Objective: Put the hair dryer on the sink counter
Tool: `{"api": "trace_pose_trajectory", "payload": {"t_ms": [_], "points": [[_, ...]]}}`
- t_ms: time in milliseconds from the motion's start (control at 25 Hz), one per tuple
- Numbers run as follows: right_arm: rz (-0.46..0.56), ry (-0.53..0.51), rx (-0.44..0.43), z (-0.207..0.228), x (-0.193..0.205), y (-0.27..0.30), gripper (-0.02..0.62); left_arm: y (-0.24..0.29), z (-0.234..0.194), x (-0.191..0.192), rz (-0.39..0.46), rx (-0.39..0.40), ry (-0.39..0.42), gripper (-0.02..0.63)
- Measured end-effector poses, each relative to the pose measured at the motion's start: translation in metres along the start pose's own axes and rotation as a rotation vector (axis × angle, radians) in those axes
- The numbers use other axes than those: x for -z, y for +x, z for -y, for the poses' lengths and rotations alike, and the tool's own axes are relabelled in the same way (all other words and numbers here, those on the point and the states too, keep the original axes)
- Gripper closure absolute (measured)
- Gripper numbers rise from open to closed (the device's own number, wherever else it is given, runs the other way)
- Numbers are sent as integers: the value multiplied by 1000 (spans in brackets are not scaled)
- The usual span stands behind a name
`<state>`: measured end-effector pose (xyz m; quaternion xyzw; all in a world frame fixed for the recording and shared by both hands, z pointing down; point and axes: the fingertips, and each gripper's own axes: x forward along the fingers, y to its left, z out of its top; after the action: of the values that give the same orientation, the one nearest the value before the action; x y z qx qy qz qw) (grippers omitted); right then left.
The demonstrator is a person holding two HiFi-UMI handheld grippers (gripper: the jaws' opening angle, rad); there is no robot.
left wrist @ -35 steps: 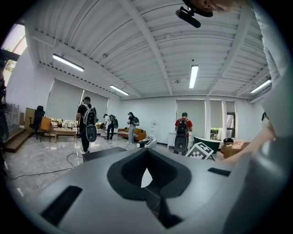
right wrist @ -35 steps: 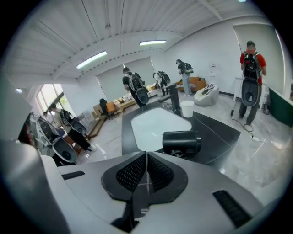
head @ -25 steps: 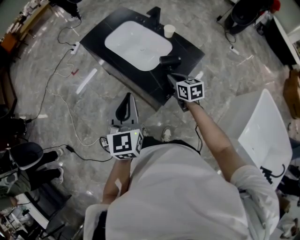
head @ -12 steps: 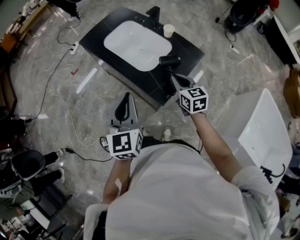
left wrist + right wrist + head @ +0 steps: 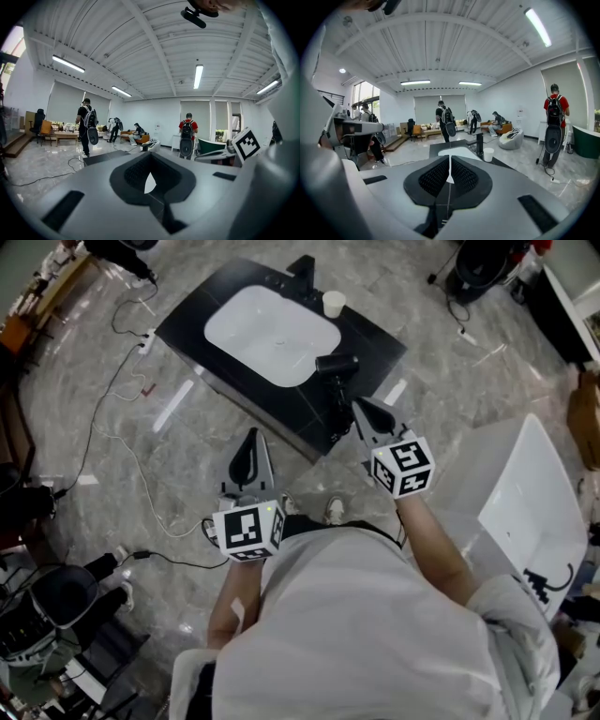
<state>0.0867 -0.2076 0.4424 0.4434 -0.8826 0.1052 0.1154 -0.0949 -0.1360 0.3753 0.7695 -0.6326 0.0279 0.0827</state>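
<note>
Cubes with black-and-white square markers sit nearest me, one on each tool, above the person's white shirt (image 5: 356, 634). The markers are plain block patterns, not letters.

The left gripper (image 5: 251, 439) hangs over the glossy, grey-veined marble floor (image 5: 122, 427), well short of the counter. In the left gripper view its ribbed black pads (image 5: 136, 174) meet, with only a small teardrop gap at the tips and nothing between them.

The right gripper (image 5: 360, 409) points at the near right edge of the sink counter (image 5: 375, 338). In the right gripper view its fingers (image 5: 461, 177) are pressed together along a thin seam and carry nothing.

Just beyond those tips lies the hair dryer (image 5: 337, 363), matte black with a stubby barrel. It rests on the flat black counter to the right of the basin (image 5: 272, 322) and is not between the jaws. The basin is a smooth white rounded rectangle set into the top.

Farther back stand a white paper cup (image 5: 332, 303) and a black angular faucet (image 5: 305, 268). A thin cable (image 5: 141, 474) trails over the floor at left, and a glossy white tub (image 5: 525, 493) stands at right.
</note>
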Motion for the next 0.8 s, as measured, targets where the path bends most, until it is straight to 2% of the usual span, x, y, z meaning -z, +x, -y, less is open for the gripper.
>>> {"api": "trace_pose_trajectory", "payload": {"t_ms": [360,600,800], "points": [[101,-59,-10,-5,-44,-29,554,2,4,-12,31,9,9,604],[210,-3,-26,-9,-83,-56,554,-4,7,-14,32,5,10,604],[285,-40,-35,-20,-113,-76,554,-3,10,-19,42,10,13,604]]}}
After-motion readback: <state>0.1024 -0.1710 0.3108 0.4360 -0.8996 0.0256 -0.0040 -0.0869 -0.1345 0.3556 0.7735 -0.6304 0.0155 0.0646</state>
